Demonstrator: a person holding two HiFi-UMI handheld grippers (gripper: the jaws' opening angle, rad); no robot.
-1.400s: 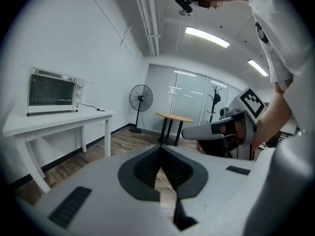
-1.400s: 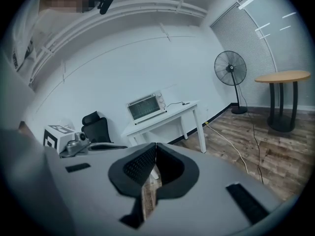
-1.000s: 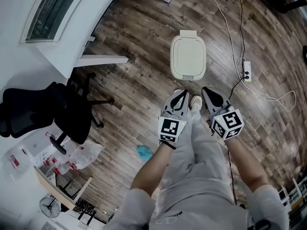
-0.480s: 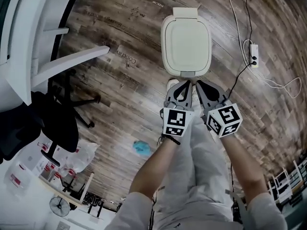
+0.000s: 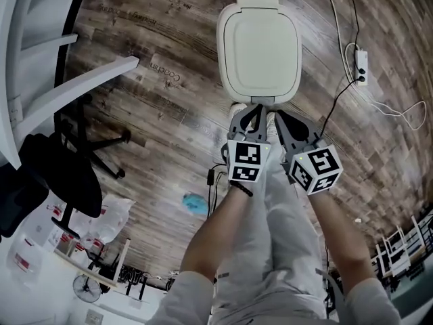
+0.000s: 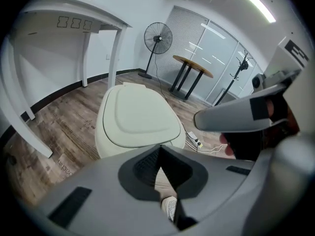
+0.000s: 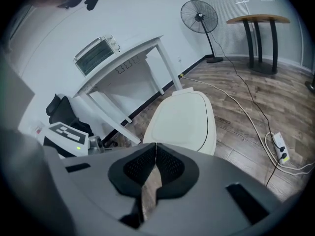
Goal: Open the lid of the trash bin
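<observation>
The cream trash bin (image 5: 259, 46) stands on the wood floor with its lid down, hinge at the far side. My left gripper (image 5: 256, 107) and right gripper (image 5: 279, 116) hang side by side just short of the bin's near edge, above the person's shoes. Both are shut with nothing between the jaws. In the left gripper view the bin (image 6: 138, 117) fills the middle beyond the closed gripper (image 6: 160, 149), and the right gripper's body (image 6: 236, 117) shows at the right. In the right gripper view the bin (image 7: 184, 119) lies just ahead of the closed gripper (image 7: 156, 146).
A white desk (image 5: 40, 59) and a black office chair (image 5: 61, 175) stand to the left. A power strip with cables (image 5: 360, 63) lies right of the bin. A blue scrap (image 5: 194, 203) and plastic bags (image 5: 101, 215) lie on the floor. A standing fan (image 6: 158, 38) and a round table (image 6: 192, 65) are beyond.
The person has stepped toward the bin, which now looks larger and nearer. Both grippers have come up to its near edge and have stayed shut.
</observation>
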